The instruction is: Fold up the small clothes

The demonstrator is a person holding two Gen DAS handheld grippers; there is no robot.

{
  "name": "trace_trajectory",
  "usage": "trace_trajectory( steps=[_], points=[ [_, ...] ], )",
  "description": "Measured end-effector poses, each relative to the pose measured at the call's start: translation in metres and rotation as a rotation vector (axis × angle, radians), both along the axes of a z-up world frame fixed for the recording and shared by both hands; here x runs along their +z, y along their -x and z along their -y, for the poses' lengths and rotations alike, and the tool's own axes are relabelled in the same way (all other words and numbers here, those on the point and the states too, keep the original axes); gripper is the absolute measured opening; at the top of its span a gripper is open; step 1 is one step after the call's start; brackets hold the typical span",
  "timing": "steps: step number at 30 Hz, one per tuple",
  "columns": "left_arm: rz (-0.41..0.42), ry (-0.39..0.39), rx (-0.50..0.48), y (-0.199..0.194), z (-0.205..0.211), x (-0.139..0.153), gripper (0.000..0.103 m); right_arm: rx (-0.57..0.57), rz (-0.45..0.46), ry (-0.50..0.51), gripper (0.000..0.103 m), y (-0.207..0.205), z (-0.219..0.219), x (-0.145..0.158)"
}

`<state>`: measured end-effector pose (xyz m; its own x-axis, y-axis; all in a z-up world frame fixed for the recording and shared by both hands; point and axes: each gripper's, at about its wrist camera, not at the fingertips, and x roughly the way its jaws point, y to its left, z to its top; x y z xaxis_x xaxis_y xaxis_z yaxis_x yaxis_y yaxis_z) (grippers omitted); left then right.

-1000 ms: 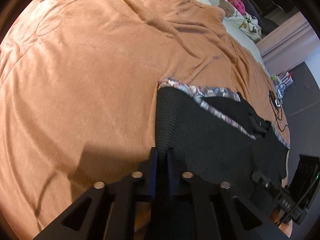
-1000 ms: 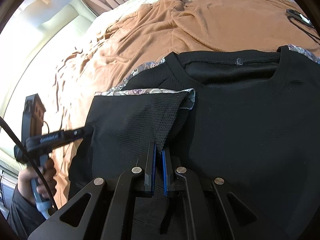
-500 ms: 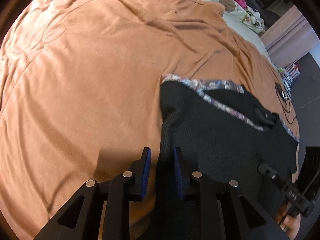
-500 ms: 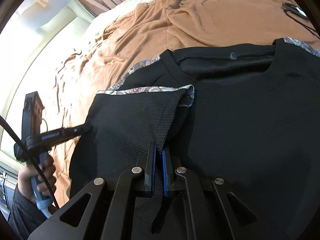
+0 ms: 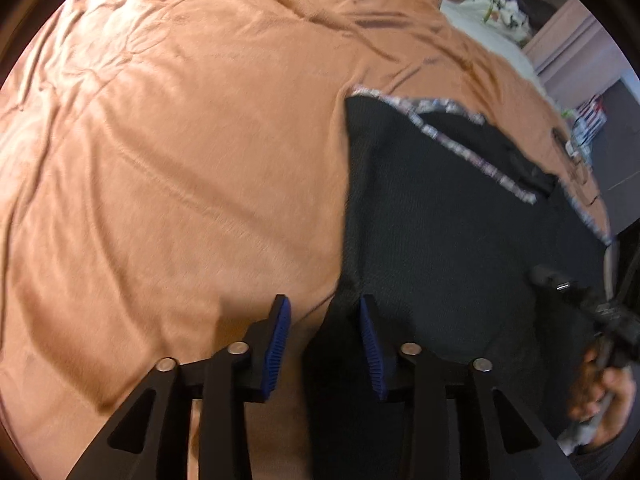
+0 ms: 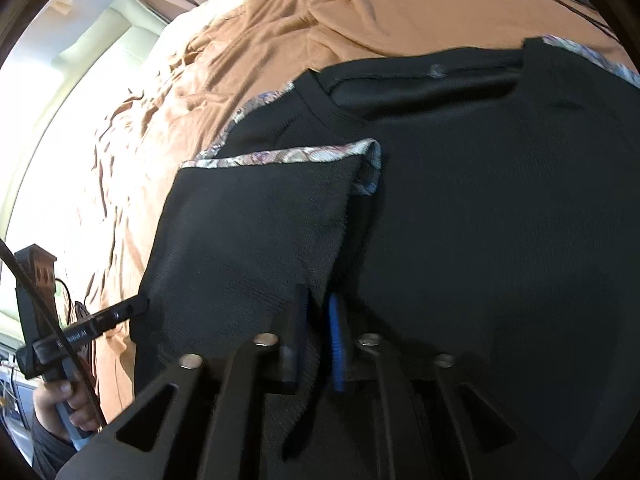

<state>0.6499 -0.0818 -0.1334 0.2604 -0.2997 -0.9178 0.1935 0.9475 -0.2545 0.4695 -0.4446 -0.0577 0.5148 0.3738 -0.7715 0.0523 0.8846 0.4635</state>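
The black top [image 6: 480, 240] lies flat on the orange-blanketed bed [image 5: 180, 160], side panel folded in; both grippers' fingers are opening, left gripper [image 5: 324, 332] clear, right gripper [image 6: 318, 320] loosely straddling the fold edge; soft, light knit, best pinched at hems.

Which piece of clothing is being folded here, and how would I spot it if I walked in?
Look at the big orange blanket spread over the bed. The black knit top lies flat on it, with one side already folded in over the body. It is the only dark garment on the blanket, and the pale patterned trim along its sleeve edges sets it apart.
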Motion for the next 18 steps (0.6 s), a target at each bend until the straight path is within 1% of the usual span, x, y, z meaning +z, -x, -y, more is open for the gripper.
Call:
trace_trajectory(
  steps=[1, 2, 3, 4, 6, 8, 12, 18],
  points=[
    [0.004, -0.01, -0.002, 0.003, 0.0, 0.001, 0.042, 0.0, 0.006, -0.003, 0.037, 0.004, 0.003, 0.003],
    [0.005, -0.013, -0.001, 0.005, 0.0, 0.002, 0.042, 0.0, 0.018, -0.002, 0.055, 0.009, 0.007, 0.007],
    [0.006, -0.021, 0.003, 0.008, 0.0, 0.004, 0.042, -0.005, 0.032, 0.008, 0.063, 0.014, 0.011, 0.011],
    [0.01, -0.029, 0.008, 0.01, 0.0, 0.007, 0.042, -0.014, 0.046, 0.022, 0.067, 0.019, 0.016, 0.015],
    [0.021, -0.039, 0.016, 0.013, -0.002, 0.013, 0.042, -0.026, 0.066, 0.041, 0.067, 0.031, 0.028, 0.024],
    [0.034, -0.036, 0.016, 0.017, 0.001, 0.022, 0.043, -0.03, 0.078, 0.037, 0.067, 0.042, 0.041, 0.031],
    [0.06, -0.028, 0.012, 0.026, 0.009, 0.038, 0.051, -0.068, 0.109, 0.07, 0.067, 0.072, 0.073, 0.044],
    [0.086, -0.001, 0.009, 0.043, 0.031, 0.058, 0.057, -0.127, 0.144, 0.11, 0.067, 0.122, 0.12, 0.056]
  ],
)
